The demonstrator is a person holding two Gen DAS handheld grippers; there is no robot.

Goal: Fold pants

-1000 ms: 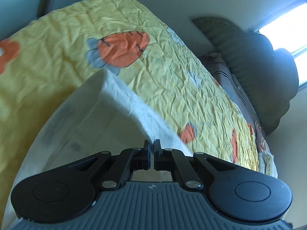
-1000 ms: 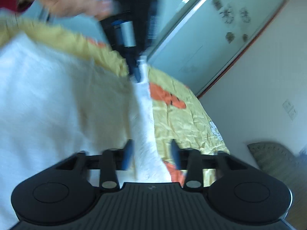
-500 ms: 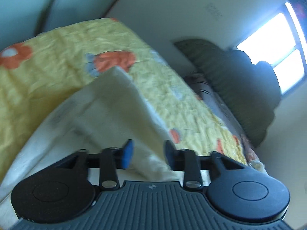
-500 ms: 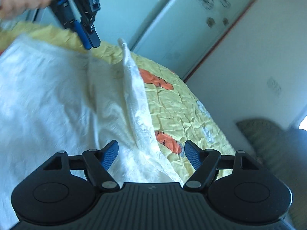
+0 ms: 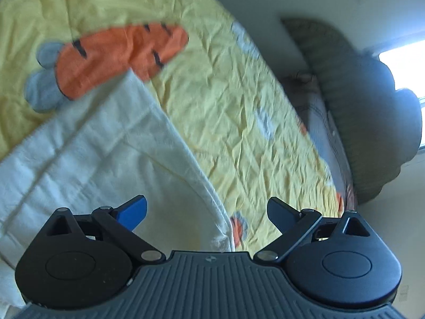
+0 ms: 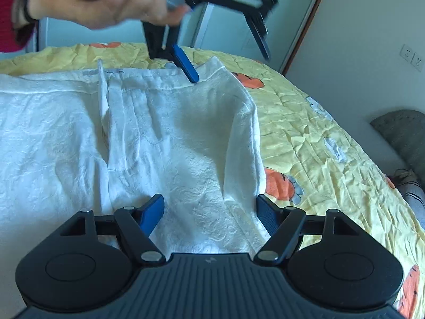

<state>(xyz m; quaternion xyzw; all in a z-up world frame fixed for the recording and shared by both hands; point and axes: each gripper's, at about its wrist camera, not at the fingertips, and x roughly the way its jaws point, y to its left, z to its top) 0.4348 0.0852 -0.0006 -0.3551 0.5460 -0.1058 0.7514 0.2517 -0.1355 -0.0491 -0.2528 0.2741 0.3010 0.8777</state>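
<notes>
The pants (image 6: 164, 138) are being shown in plain white with a faint crinkled texture, their edge (image 5: 111, 154) being tinted cream in the left wrist view. The bedspread (image 6: 318, 122) beneath is being seen in pale yellow, printed with orange carrots striped in black (image 5: 119, 53) and topped with grey-blue leaves, plus small pale grey shapes. The right claw (image 6: 209, 212) is being shown in black with blue finger pads (image 6: 152, 212); the left claw (image 5: 207, 212) is being seen likewise in black with blue pads (image 5: 134, 211). A red sleeve (image 6: 8, 13) is being worn above the hand (image 6: 106, 0). A dark grey-green cushion (image 5: 345, 79) is being seen beyond the bed.
</notes>
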